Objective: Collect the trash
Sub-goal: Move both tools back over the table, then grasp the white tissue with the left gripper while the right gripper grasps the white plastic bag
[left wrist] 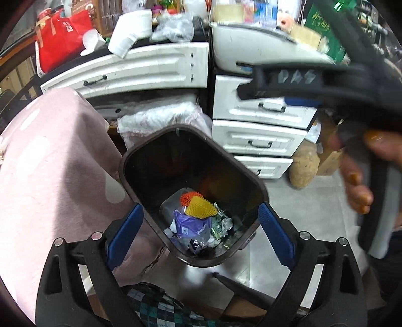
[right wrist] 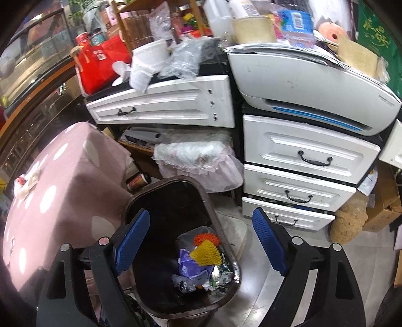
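Blue fingers (left wrist: 125, 235) of left gripper (left wrist: 201, 231) stood wide, empty, above brown bin (left wrist: 125, 161); right gripper (right wrist: 206, 241) likewise. Trash (left wrist: 193, 221) lay at bin bottom: light, crumpled, soft wrappers and foam netting; pinch anywhere.

Right gripper (left wrist: 289, 83) in the left wrist view: motion-blurred, its far end cut off by the frame edge; jaw gap not readable there. Hand (left wrist: 361, 173) gripping it blurred, partly out of frame.

Trash bin (right wrist: 227, 241) in the right wrist view: near rim hidden behind the gripper frame. Small scraps (left wrist: 201, 241) at the bin bottom too jumbled to identify. Shelf clutter (right wrist: 289, 17) blurred.
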A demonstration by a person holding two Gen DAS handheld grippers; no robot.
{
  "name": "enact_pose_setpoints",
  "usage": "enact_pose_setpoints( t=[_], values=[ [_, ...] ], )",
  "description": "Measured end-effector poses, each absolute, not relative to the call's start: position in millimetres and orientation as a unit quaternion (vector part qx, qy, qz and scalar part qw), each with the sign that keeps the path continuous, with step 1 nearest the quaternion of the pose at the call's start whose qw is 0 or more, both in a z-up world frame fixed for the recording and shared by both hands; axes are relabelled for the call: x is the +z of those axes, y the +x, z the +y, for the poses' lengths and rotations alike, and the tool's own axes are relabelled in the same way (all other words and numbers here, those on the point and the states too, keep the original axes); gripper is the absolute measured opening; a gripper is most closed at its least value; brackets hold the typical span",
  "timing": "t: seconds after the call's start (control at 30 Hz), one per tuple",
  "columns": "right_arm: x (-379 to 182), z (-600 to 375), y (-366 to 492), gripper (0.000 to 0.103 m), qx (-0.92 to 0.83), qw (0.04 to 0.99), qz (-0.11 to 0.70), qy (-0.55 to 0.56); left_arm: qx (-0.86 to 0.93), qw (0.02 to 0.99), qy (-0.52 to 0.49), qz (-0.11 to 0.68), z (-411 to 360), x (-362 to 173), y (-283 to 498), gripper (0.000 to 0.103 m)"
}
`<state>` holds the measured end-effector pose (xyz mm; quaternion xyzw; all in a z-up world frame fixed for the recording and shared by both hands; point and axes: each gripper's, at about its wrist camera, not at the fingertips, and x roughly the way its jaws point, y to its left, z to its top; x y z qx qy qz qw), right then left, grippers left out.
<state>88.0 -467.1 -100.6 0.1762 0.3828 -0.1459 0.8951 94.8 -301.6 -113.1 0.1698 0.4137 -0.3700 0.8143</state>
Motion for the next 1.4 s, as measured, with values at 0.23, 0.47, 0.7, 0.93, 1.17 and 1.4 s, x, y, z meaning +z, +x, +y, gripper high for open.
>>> enact_pose_setpoints(
  t=[0.23, 0.47, 0.7, 0.93, 1.17, 1.4],
  values=[
    [-90, -440, 97, 0.085, -0.099, 0.905, 0.381, 0.160, -0.364, 0.844, 0.140, 0.368, -266, -69, 88, 0.094],
    [-73, -411, 106, 0.085, -0.050, 0.914, 0.372, 0.152, -0.319, 0.877, 0.093, 0.347, -214, -40, 104, 0.095],
    [-54, -361, 135, 0.085, 0.023, 0.924, 0.361, 0.124, -0.228, 0.907, 0.036, 0.352, -142, -25, 146, 0.095],
    [-42, -298, 177, 0.085, 0.119, 0.925, 0.352, 0.085, -0.125, 0.922, -0.020, 0.366, -55, -29, 181, 0.095],
    [-38, -222, 236, 0.078, 0.220, 0.907, 0.356, 0.041, -0.055, 0.921, -0.054, 0.383, 10, -36, 209, 0.095],
    [-34, -129, 312, 0.069, 0.298, 0.886, 0.351, -0.063, -0.034, 0.917, -0.081, 0.390, 42, -39, 228, 0.095]
  ],
)
